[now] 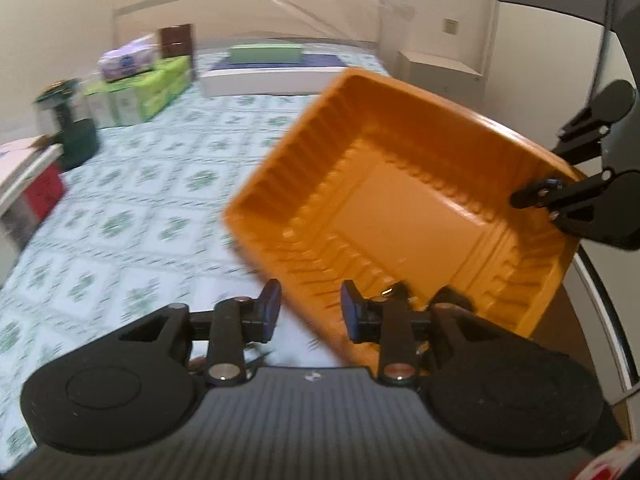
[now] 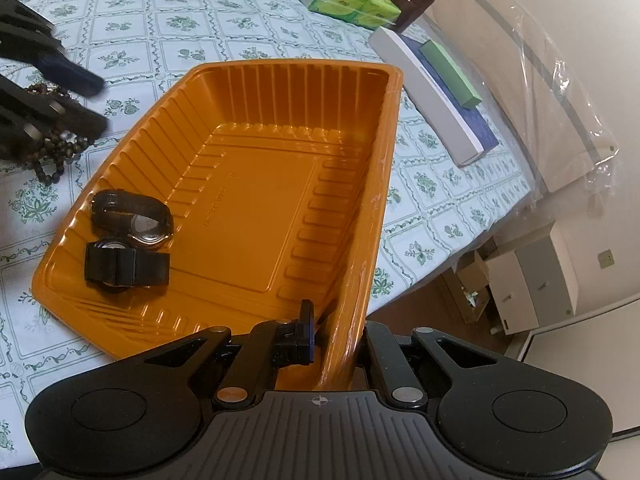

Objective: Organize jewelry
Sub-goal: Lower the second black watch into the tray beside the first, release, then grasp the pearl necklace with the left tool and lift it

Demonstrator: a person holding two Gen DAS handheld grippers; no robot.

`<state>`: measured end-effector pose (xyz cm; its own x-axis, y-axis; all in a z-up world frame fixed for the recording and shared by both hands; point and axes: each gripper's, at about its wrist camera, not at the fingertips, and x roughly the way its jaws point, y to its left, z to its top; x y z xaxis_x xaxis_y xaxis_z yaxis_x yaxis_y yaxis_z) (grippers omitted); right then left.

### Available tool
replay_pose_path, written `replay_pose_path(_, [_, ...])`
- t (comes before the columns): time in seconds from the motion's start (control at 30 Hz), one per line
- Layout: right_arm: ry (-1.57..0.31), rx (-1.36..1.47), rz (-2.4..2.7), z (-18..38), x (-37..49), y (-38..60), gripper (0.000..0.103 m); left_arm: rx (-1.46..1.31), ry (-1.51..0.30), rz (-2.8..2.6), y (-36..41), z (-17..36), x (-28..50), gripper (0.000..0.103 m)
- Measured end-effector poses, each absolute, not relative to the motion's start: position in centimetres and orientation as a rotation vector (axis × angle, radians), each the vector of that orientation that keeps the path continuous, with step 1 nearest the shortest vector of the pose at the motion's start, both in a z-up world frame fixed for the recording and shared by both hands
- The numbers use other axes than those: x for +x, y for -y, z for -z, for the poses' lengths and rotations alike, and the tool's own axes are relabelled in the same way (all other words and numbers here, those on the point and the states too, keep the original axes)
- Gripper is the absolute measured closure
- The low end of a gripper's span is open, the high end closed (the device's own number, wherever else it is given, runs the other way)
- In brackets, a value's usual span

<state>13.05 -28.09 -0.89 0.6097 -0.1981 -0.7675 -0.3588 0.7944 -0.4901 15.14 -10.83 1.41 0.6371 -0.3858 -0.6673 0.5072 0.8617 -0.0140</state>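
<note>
Right gripper (image 2: 336, 336) clamps the tray (image 2: 248, 184) rim; two watches (image 2: 128, 240) inside; left gripper (image 1: 308, 308) narrowly open, holding nothing

Left black two-finger tongs (image 1: 308, 310): tilted downward, blue-padded fingers (image 1: 269, 308) parted, nothing pressed between the pads, right finger just in front of the near-left rim of the orange ribbed plastic tray (image 1: 400, 208). Right black two-finger tongs (image 2: 336, 336): angled steeply down, clamped tight on the tray's right wall near its near corner, one finger inside, the other outside.
</note>
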Motion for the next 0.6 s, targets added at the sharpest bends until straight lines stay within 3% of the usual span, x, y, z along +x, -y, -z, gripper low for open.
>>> replay_pose_path(0.6, [-0.932, -0.680, -0.084, 1.1, 12.9, 27.8, 0.097, 0.098, -0.788, 0.147, -4.3, 0.8, 10.8, 0.064])
